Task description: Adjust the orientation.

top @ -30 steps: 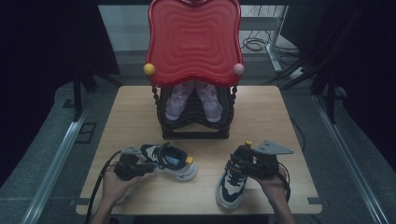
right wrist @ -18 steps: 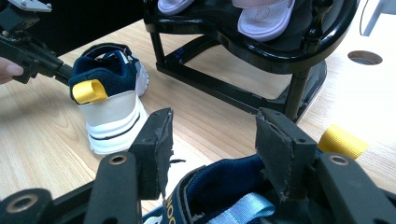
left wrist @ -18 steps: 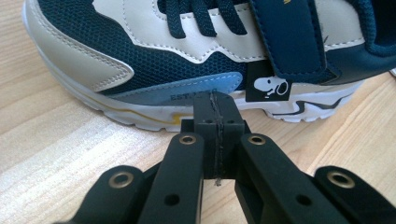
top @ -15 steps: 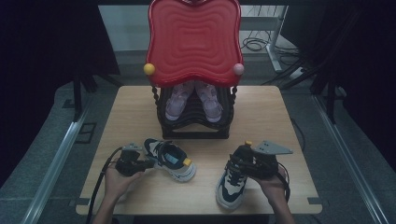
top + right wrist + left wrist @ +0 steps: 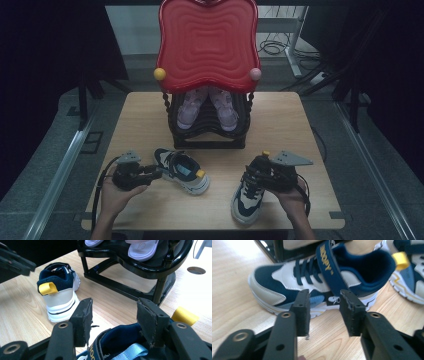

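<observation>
Left gripper (image 5: 150,174) stands with its jaws apart, having just been opening; nothing is between its pads (image 5: 302,310), and the left sneaker (image 5: 181,170) lies free on the table (image 5: 300,135), just off the tips toward 3 o'clock in the high view. Right gripper (image 5: 256,176) has its jaws spread either side of the right sneaker (image 5: 248,196) at the collar; from the right gripper view the pads (image 5: 151,322) seem to flank the opening without pressing, so I read no firm grip.

Both sneakers look light, with soft mesh uppers that would crush under a squeeze, and stiffer rubber soles. The padded heel collar or the yellow pull tab (image 5: 185,315) seems the surest hold; the strap (image 5: 329,267) across the laces would likely flex and slip.

Beyond them, at 12 o'clock on the table, sits a black rack (image 5: 210,137) with a red wavy back panel (image 5: 207,45). Its seat holds a pair of pale pink shoes (image 5: 207,107), side by side, toes toward the person.
</observation>
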`<action>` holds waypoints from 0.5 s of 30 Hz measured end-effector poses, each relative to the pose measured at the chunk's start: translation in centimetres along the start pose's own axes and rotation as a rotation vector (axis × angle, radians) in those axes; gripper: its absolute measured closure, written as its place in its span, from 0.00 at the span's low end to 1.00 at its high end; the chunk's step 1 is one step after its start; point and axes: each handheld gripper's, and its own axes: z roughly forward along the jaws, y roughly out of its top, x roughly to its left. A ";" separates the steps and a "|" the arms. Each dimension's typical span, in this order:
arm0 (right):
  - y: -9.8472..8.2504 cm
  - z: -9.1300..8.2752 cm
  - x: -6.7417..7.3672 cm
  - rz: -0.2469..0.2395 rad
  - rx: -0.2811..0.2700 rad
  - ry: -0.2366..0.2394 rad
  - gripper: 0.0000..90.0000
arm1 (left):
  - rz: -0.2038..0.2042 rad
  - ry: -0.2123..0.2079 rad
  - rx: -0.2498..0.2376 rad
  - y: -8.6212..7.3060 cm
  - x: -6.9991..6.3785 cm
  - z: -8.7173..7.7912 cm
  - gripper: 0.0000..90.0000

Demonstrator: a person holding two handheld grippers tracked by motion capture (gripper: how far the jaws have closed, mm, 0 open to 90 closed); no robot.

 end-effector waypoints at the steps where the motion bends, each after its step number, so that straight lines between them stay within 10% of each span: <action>1: 0.0 0.0 0.0 -0.001 0.000 0.001 0.52 | -0.003 0.000 -0.013 0.1 -0.1 -0.3 0.64; 7: 0.0 0.3 0.3 -0.008 0.010 0.009 0.52 | -0.025 0.026 -0.105 0.3 -0.6 -2.1 0.55; 15: 0.1 0.7 0.8 -0.017 0.019 0.046 0.73 | -0.031 0.018 -0.103 0.4 -0.8 -2.7 0.52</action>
